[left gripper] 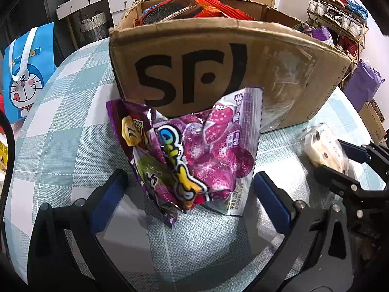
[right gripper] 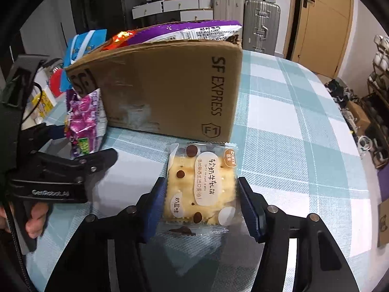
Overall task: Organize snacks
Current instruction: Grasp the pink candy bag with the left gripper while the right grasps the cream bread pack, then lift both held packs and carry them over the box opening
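A purple gummy candy bag (left gripper: 194, 150) leans against the front of a cardboard SF Express box (left gripper: 218, 60) on the checked tablecloth. My left gripper (left gripper: 189, 189) stands open around the bag's lower part, both blue pads clear of it. In the right wrist view a clear packet of nougat crackers (right gripper: 201, 182) lies flat by the box's (right gripper: 170, 92) side wall. My right gripper (right gripper: 201, 194) is shut on it, one pad against each side edge. The box holds an Oreo pack (left gripper: 167, 12), orange packets and a purple bag (right gripper: 184, 31).
A blue cartoon gift bag (left gripper: 26, 73) stands left of the table (right gripper: 291, 121). A shoe rack (left gripper: 340, 19) and a purple bag (left gripper: 362, 85) are off the right edge. Suitcases (right gripper: 260, 24) and drawers stand behind. A hand (right gripper: 36, 219) holds the left gripper's handle.
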